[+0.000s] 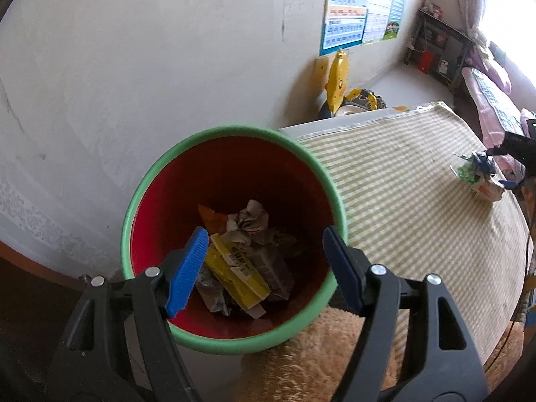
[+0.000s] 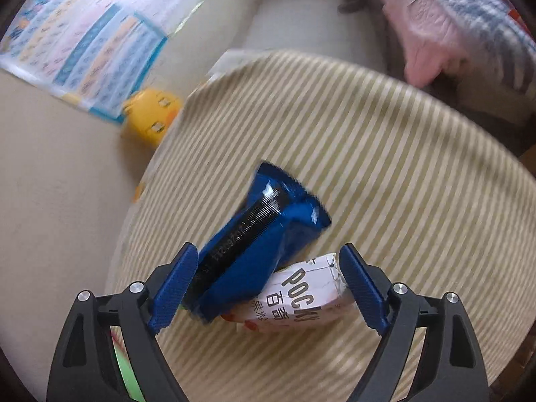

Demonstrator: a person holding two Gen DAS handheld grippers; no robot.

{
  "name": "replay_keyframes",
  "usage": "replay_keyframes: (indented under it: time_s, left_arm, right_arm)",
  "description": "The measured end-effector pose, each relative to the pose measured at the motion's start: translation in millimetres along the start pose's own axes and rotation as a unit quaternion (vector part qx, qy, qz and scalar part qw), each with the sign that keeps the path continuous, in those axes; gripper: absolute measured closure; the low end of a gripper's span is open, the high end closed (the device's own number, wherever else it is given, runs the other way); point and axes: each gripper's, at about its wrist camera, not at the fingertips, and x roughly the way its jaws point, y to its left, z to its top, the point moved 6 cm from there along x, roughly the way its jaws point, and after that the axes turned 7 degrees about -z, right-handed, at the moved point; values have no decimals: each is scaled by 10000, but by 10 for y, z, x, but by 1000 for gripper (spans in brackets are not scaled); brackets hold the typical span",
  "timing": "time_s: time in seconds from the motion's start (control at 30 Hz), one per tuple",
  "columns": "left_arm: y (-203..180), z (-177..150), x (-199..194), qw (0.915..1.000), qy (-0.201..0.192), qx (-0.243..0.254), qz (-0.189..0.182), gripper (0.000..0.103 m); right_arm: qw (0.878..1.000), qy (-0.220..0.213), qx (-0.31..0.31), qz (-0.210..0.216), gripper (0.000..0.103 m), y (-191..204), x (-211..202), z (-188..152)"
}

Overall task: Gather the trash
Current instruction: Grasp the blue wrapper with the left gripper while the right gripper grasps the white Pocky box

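Note:
A red bin with a green rim stands beside the striped table. It holds crumpled paper and a yellow wrapper. My left gripper is open and empty right above the bin's mouth. My right gripper is shut on a bundle of wrappers: a blue packet and a white Pocky wrapper, held above the table. In the left wrist view that bundle shows at the far right in the right gripper.
A green-and-cream striped cloth covers the table. A fuzzy orange surface lies below the bin. A yellow toy leans on the white wall under a poster. Pink bedding lies beyond the table.

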Motion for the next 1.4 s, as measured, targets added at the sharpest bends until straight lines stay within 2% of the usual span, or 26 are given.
replay_keyframes:
  time_s: [0.13,0.3,0.37,0.43,0.5,0.6,0.67,0.83,0.97,1.07,1.13,1.17,1.3,1.37,1.4]
  left_arm:
    - [-243,38,24,9997,3,203,-109,35]
    - [-732,106,3,9972,-44,582,-460,34]
    - [-965,126,-16,9948,-78,771,-660,35]
    - [-1178,131,-31,9912,-116,974,-888,34]
    - [-1472,83,-25,9838,-100,1318,-1211,30]
    - [-1888,-20,26,9716,189,1724,-1609,30]
    - [-2075,-97,71,9689,372,1640,-1815,29]
    - [-2427,-322,315,9638,1125,798,-2281,29]
    - [-2645,-481,464,9672,1255,533,-2145,26]
    - [-2783,-602,605,9603,1664,431,-2196,26]
    - [-2842,-695,705,9586,1845,460,-2121,35]
    - [-2848,-724,727,9570,1896,446,-2150,50]
    - [-2780,-747,713,9491,2011,335,-2401,68]
    - [-2708,-714,644,9506,1942,522,-2363,87]
    - [-2648,-697,596,9527,1870,698,-2291,88]
  right_arm:
    - [9980,380,-328,387,19,35,-143,-565]
    - [9918,778,-522,871,19,-17,-338,-1274]
    - [9918,616,-465,1021,19,-108,-459,-1413]
    - [9938,175,-368,1033,19,-228,-654,-1513]
    - [9947,-269,-168,980,19,-393,-842,-1599]
    - [9938,-755,33,810,19,-576,-1008,-1679]
    - [9932,-1002,52,591,19,-672,-1102,-1730]
    - [9911,-1220,109,528,19,-822,-1278,-1861]
    - [9893,-1376,103,469,19,-883,-1376,-1874]
    - [9885,-1463,29,375,19,-882,-1297,-1752]
    - [9883,-1487,-55,323,19,-873,-1283,-1718]
    - [9882,-1493,-117,311,19,-866,-1278,-1709]
    - [9884,-1431,-444,243,19,-807,-1212,-1652]
    - [9879,-1308,-820,148,19,-714,-1131,-1549]
    - [9860,-1269,-1078,63,19,-649,-1094,-1484]
